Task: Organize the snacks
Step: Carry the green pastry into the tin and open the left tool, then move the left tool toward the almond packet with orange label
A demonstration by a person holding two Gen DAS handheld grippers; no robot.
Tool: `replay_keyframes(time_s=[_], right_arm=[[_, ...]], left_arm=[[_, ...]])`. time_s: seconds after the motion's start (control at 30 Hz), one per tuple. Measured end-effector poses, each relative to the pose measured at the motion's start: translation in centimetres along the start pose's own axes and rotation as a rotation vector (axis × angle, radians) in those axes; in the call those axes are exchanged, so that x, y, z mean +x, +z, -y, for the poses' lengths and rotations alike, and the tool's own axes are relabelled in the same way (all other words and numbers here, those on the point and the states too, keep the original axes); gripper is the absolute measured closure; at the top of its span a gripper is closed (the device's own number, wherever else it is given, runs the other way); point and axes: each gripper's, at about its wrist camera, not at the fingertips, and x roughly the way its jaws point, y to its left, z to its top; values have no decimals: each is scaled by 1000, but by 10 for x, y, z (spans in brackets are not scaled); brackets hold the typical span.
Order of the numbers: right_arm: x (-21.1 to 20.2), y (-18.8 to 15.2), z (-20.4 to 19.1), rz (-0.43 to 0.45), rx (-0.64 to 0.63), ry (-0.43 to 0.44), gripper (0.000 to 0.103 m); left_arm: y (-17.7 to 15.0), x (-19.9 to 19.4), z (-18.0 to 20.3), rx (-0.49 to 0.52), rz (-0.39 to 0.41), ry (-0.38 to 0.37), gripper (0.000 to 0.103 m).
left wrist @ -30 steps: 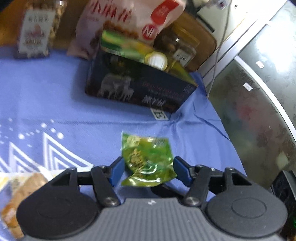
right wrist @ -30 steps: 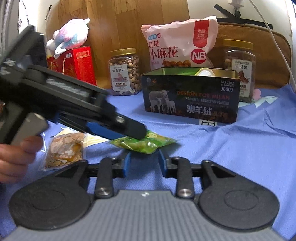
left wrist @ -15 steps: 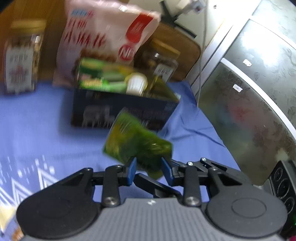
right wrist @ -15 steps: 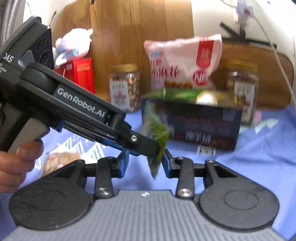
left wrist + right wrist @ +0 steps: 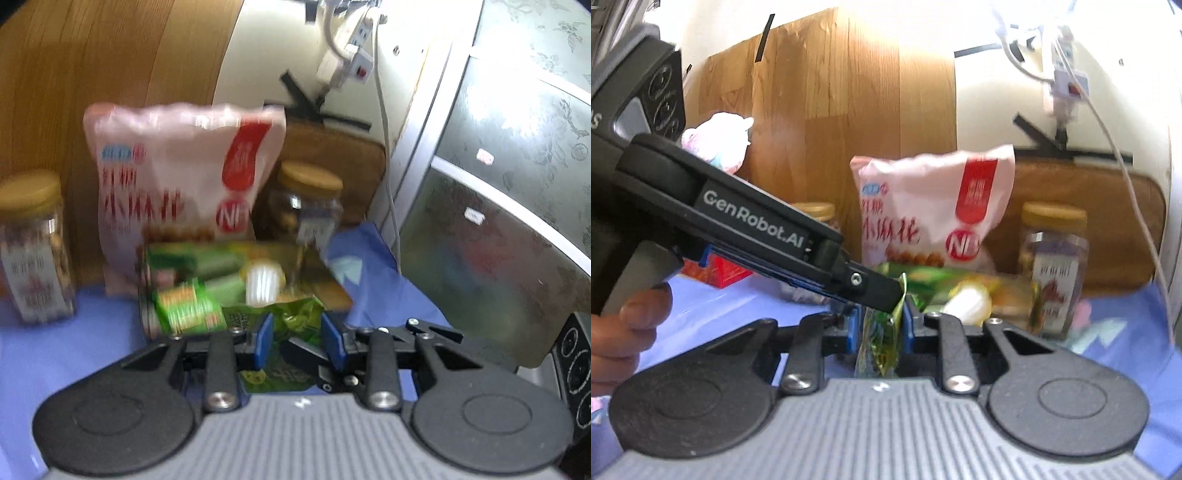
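A green snack packet point(image 5: 291, 319) is off the blue cloth, and my left gripper point(image 5: 298, 328) is shut on its upper edge. In the right wrist view the left gripper point(image 5: 886, 291) reaches in from the left, held by a hand point(image 5: 624, 332). The packet point(image 5: 879, 343) hangs edge-on from its tip. My right gripper point(image 5: 879, 325) is closing, with the packet's lower part between its blue pads, which touch both sides. Behind it is the dark open box point(image 5: 146, 317), holding green packs and a white cup.
A pink snack bag point(image 5: 177, 184) leans behind the box, between two gold-lidded nut jars point(image 5: 31, 247) point(image 5: 306, 210). A plush toy point(image 5: 716, 136) and a red box point(image 5: 720, 271) are at the back left. A cabinet point(image 5: 498, 221) and hanging cables point(image 5: 384, 110) are on the right.
The left gripper shut on the green packet where it lay on the cloth and lifted it toward the box. The right gripper rose too and narrowed around the hanging packet.
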Motion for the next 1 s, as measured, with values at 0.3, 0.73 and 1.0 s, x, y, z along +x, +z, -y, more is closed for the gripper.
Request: replay_keyframes(time_s=[0.3,0.73,1.0], right_arm=[[62,22,31,74,-56,-22,50],[10,-4,23,37,84,-17,45],[11,-29,-49,-245,27,290,45]], left_arm=[[49,43,-25,-31,72,93,65],[2,-27,-80,-183,92,113,54],[-79,-86,-129,-341,-19,241,54]])
